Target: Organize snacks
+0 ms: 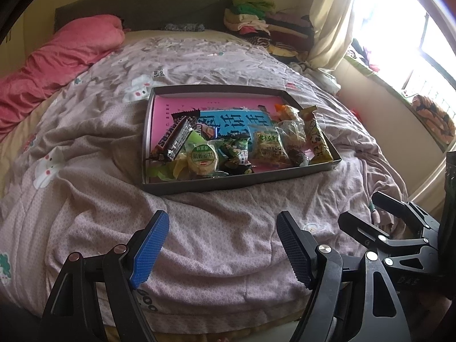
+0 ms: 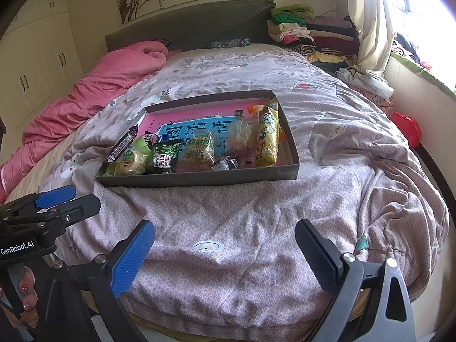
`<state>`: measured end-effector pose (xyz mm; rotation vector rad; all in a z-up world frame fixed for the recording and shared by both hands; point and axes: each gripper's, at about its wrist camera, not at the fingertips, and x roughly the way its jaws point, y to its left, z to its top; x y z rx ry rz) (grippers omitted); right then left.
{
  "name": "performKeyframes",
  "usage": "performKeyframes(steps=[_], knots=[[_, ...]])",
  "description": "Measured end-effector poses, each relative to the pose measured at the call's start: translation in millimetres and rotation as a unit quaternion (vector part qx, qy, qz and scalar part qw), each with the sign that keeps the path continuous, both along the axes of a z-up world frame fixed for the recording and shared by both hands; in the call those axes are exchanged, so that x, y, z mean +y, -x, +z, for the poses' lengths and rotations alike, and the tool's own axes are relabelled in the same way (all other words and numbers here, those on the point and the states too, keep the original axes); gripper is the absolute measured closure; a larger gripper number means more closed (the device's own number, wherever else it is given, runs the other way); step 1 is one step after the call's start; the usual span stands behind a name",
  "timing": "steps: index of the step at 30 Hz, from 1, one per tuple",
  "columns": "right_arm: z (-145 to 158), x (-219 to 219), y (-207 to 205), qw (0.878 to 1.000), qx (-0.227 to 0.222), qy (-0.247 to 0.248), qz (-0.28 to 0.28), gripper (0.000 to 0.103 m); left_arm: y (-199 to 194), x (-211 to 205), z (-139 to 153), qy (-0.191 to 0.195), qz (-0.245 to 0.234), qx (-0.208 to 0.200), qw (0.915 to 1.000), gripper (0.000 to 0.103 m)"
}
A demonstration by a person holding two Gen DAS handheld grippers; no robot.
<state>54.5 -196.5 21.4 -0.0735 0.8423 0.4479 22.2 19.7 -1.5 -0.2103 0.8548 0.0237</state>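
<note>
Snacks lie heaped in a shallow dark cardboard tray (image 1: 236, 182) that rests on a bed covered with a mauve patterned quilt (image 1: 85, 176). The tray's floor shows pink and blue print with large characters. At its left end a Snickers bar (image 1: 173, 139) leans against the wall, beside a round pastry in a green wrapper (image 1: 203, 159) and a dark green packet (image 1: 238, 154). Toward the right end sit clear bags of brownish snacks (image 1: 269, 148) and a long yellow packet (image 1: 317, 141) lying along the right wall.

The left gripper (image 1: 222, 249) hovers over bare quilt at the near edge of the bed, its jaws standing wide with nothing between them. The right gripper (image 2: 225, 252) hangs beside it, jaws likewise wide and empty, well short of the tray. Each gripper shows at the edge of the other's view. A hand (image 2: 27, 293) grips the left handle.

A pink duvet (image 2: 94, 97) is bunched along the left side of the bed. Folded clothes (image 2: 307, 32) are stacked by the headboard, next to a pale curtain (image 2: 367, 22).
</note>
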Motion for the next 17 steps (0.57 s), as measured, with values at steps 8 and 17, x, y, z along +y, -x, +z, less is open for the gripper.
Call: performKeyframes(steps=[8, 17], knots=[[-0.6, -1.2, -0.5, 1.000, -0.002, 0.000, -0.001, 0.003, -0.2, 3.7, 3.5, 0.006, 0.004, -0.015, 0.9999, 0.024], [-2.9, -10.6, -12.6, 1.000, -0.013, 0.001, -0.011, 0.002, -8.5, 28.5, 3.5, 0.003, 0.044, -0.021, 0.9988, 0.024]])
